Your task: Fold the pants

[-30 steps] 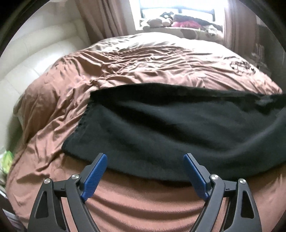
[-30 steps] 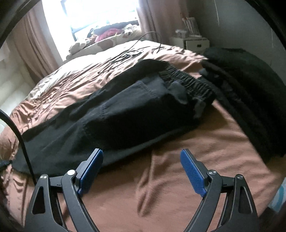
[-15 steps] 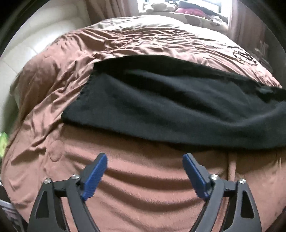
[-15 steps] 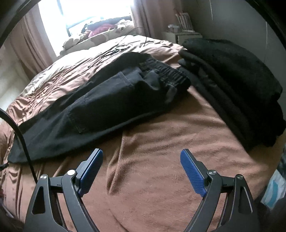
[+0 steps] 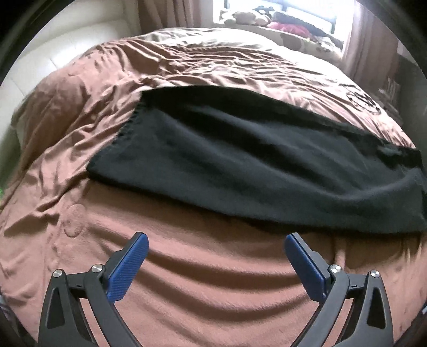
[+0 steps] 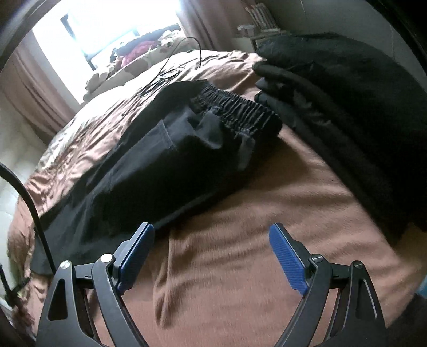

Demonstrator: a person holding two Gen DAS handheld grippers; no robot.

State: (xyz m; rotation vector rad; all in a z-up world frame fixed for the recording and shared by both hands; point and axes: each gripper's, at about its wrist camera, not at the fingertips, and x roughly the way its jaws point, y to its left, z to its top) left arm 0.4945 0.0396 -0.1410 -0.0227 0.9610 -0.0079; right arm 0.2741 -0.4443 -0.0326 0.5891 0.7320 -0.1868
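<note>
Black pants (image 5: 240,160) lie flat across the brown bed, legs laid one on the other. Their hem end (image 5: 114,149) shows in the left wrist view. The elastic waistband (image 6: 234,112) and a back pocket show in the right wrist view. My left gripper (image 5: 214,240) hovers over bare blanket just short of the near edge of the legs; its jaws are opening wide and nothing is between them. Near the waist end, my right gripper (image 6: 212,231) stands open and empty above the blanket, its left fingertip close to the pants' near edge.
A stack of dark folded clothes (image 6: 347,106) sits right beside the waistband. The brown bedspread (image 5: 200,280) is rippled under both grippers. Thin black cables (image 6: 170,72) lie farther back on the bed. A window sill with soft toys (image 5: 267,21) is beyond, and a black cord (image 6: 29,202) hangs at left.
The left gripper drew back off the pants, so they now lie farther ahead, and its jaws widened. The right gripper rolled and shifted left toward the waist end; the folded stack looms larger.
</note>
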